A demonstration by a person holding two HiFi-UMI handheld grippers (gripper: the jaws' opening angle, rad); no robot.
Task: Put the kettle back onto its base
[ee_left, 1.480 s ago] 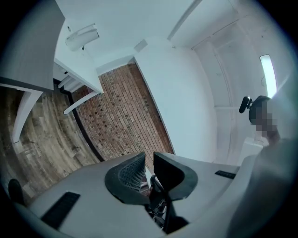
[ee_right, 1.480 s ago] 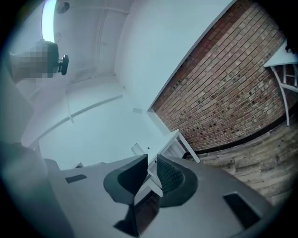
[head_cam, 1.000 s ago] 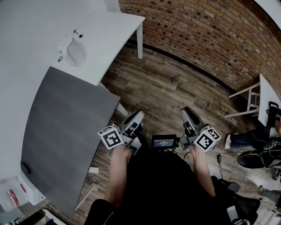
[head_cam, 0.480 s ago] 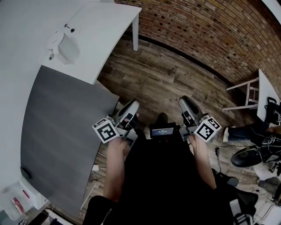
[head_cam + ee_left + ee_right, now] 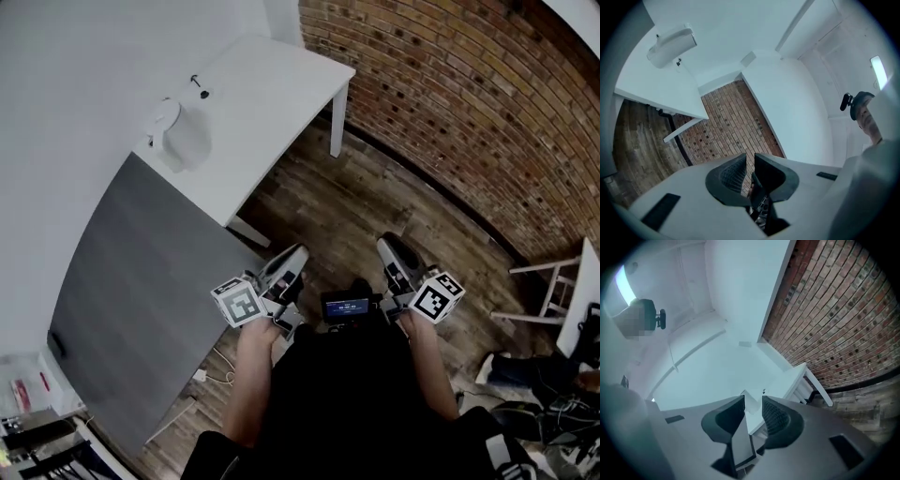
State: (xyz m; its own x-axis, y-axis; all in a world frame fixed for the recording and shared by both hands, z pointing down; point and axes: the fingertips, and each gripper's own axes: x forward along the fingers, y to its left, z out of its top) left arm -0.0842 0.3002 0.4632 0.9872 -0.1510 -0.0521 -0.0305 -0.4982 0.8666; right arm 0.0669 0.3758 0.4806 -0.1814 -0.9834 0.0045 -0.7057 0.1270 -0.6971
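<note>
scene layout, head view, read from 9 o'clock across to 3 o'clock.

1. a dark grey rectangular tabletop (image 5: pixel 141 281) fills the 9 o'clock side of the view.
2. a white rectangular table (image 5: pixel 272 103) adjoins its far edge at 11 o'clock. the white plastic kettle (image 5: pixel 183 141) stands on this table near the edge that meets the grey top. a small dark item (image 5: pixel 198 87), too small to identify, lies just beside the kettle at its 1 o'clock. whether the kettle sits on a base cannot be told.
3. the left gripper (image 5: pixel 296 253) is held over the wooden plank floor (image 5: pixel 375 197), near the corner of the grey top and well apart from the kettle. its marker cube (image 5: pixel 237 303) sits at the hand end. in the left gripper view the jaws are drawn together and hold nothing; the kettle shows at 10 o'clock, far off.
4. a small black screen unit (image 5: pixel 347 307) sits between the two hands at the person's front.
5. the right gripper (image 5: pixel 387 244) is held beside the left one, with its marker cube (image 5: pixel 436 296) at the hand end. in the right gripper view its jaws stand slightly apart with a narrow gap, and nothing is between them.
6. a red brick wall (image 5: pixel 469 94) runs from 12 o'clock to 3 o'clock.
7. a white chair frame (image 5: pixel 548 281) stands on the floor at 3 o'clock.
</note>
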